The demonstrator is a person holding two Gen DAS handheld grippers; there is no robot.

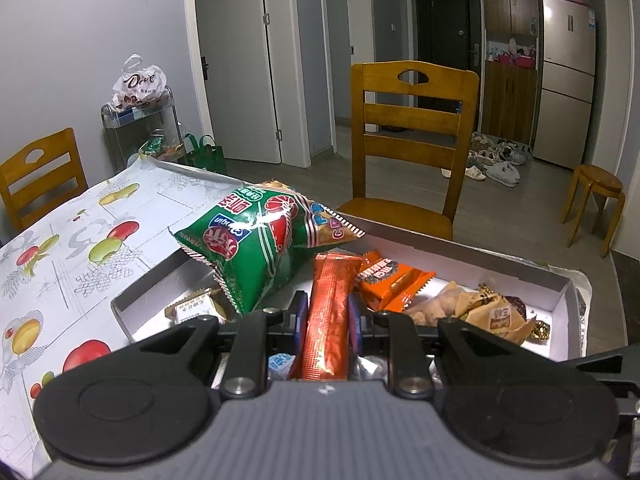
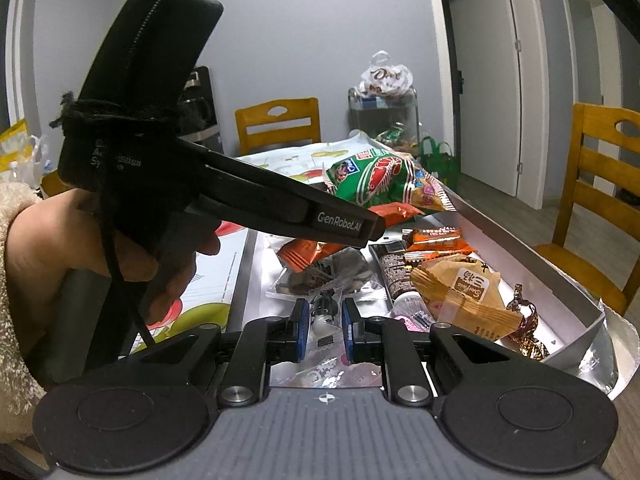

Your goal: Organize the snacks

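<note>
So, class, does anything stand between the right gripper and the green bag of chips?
Yes: the left gripper reaches across the box in front of the green bag; orange packets lie between too.

"Dove" stands in brown script on the white plastic carrier bag [image 1: 138,84] atop the metal shelf trolley. "GenRobot.AI" is printed in white on the black finger of the left gripper [image 2: 340,220] in the right wrist view; faint grey lettering on its body is only partly legible. The tan paper-wrapped snack packet [image 2: 466,288] carries a white label with Chinese characters and small Latin script too blurred to read
</note>
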